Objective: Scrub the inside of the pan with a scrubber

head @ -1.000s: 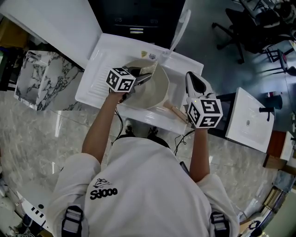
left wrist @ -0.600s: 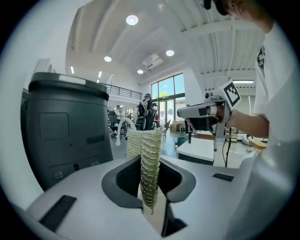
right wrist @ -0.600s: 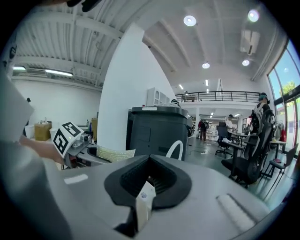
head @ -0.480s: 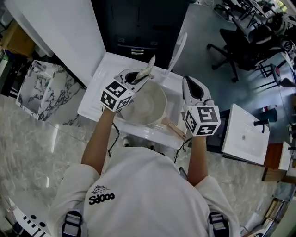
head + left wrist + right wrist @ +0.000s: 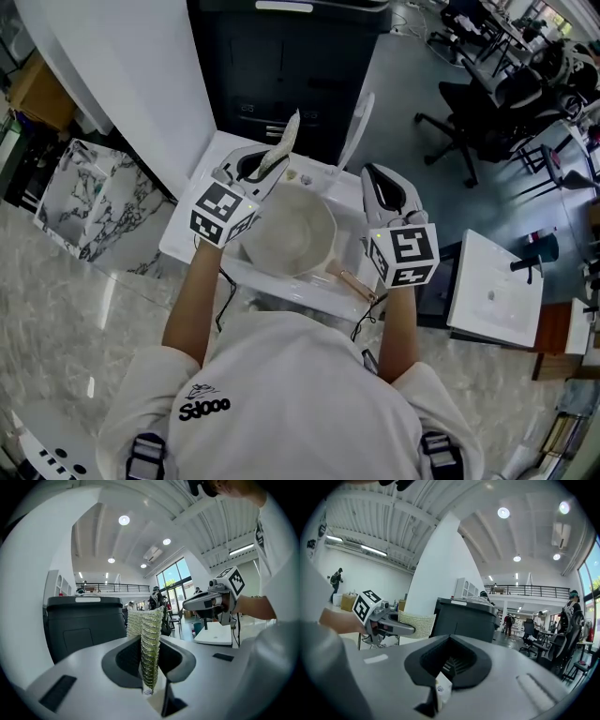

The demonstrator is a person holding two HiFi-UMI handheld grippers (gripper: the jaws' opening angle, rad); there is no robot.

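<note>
Between our left gripper's point(image 5: 151, 686) pinching jaws the scrubber point(image 5: 150, 648) stands upright, held near the far rim of the pan point(image 5: 323, 225). Our right gripper point(image 5: 439, 688), jaws together and seemingly empty, hovers beside the pan's right rim. Pan rests in a white sink point(image 5: 192, 211).

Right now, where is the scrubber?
In the head view, the scrubber is clamped in the left gripper, held up above the pan's far left rim.
</note>
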